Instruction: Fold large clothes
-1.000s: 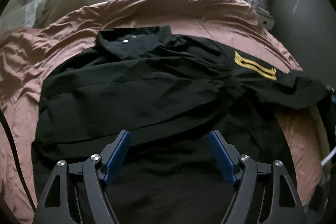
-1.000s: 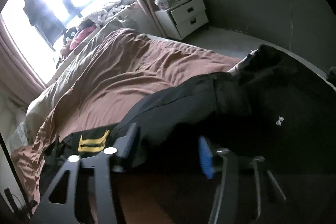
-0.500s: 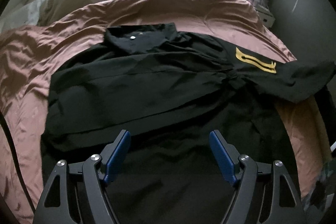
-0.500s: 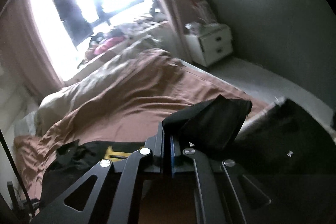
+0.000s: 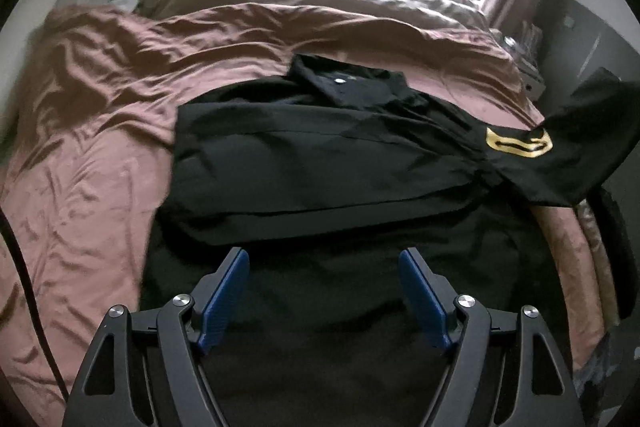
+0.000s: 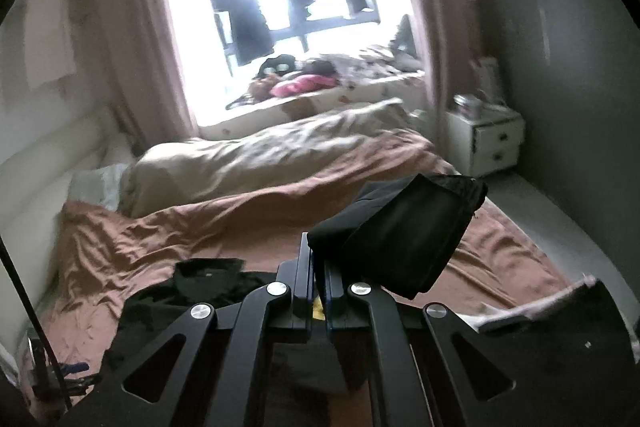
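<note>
Black shirt (image 5: 320, 163) spread on the bed (image 5: 92, 163), left hand-held gripper (image 5: 323, 281) released above it, right hand-held gripper (image 6: 319, 267) clenched on a lifted sleeve (image 6: 408, 231)

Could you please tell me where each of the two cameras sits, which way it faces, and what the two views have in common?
Left wrist: on the open left gripper, angled down at the black shirt on the brown bedspread.
Right wrist: on the right gripper, shut on the shirt's sleeve, facing the window across the bed.
Shared: shirt, bedspread, window, white nightstand.
</note>
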